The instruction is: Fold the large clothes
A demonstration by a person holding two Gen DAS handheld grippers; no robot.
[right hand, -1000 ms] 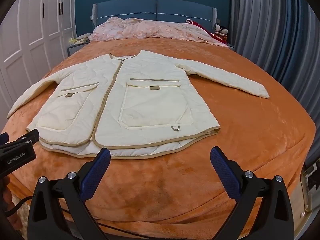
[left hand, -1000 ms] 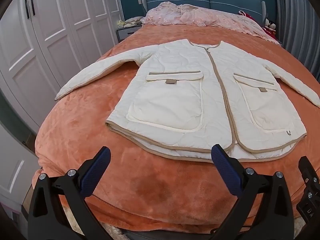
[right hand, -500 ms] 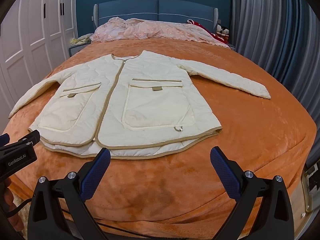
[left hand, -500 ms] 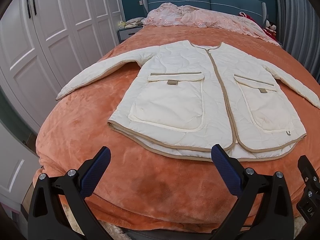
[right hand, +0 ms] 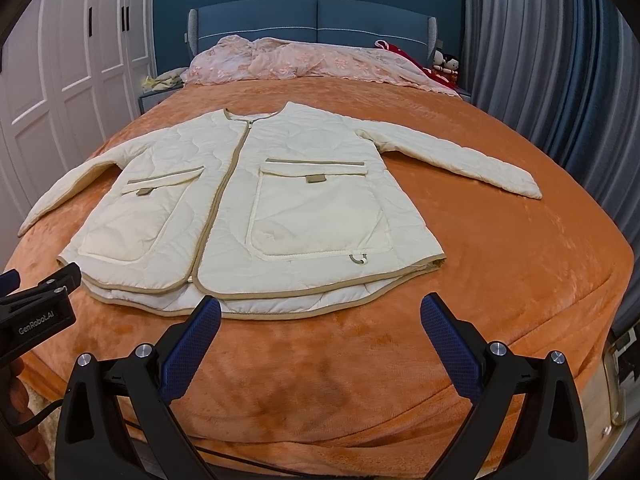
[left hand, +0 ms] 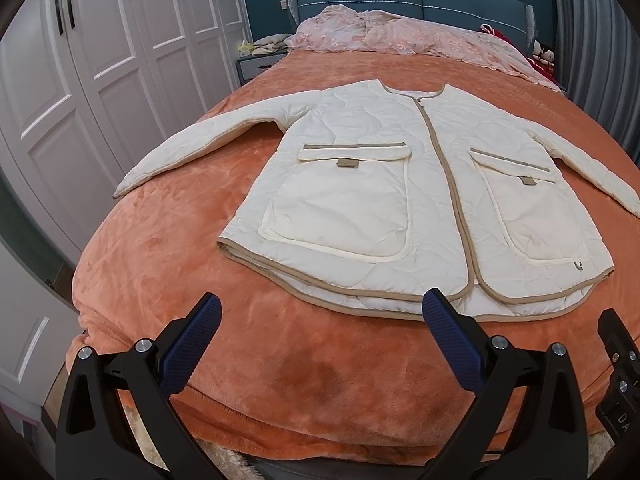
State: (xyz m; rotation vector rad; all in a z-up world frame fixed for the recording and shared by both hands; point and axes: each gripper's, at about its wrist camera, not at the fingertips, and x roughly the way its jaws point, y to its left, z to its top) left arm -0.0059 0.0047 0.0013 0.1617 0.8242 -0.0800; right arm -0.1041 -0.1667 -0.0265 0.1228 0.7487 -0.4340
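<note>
A cream quilted jacket (left hand: 400, 184) with tan trim and two front pockets lies flat, face up, on the orange bedspread (left hand: 168, 264), both sleeves spread out to the sides. The same jacket (right hand: 256, 208) fills the middle of the right wrist view. My left gripper (left hand: 320, 312) hangs open just short of the hem near the foot of the bed, holding nothing. Open too, my right gripper (right hand: 320, 314) hovers just before the hem below the right pocket. The left gripper's body (right hand: 36, 308) shows at the left edge of the right wrist view.
White wardrobe doors (left hand: 80, 80) line the left side. A pink crumpled cover (right hand: 304, 64) lies at the blue headboard (right hand: 312, 20), with a nightstand (left hand: 256, 64) beside it. Grey-blue curtains (right hand: 540, 60) hang on the right. Bare orange bedspread surrounds the jacket.
Both grippers have drifted slightly forward and up toward the jacket's hem. The jacket has not moved and both grippers stay open.
</note>
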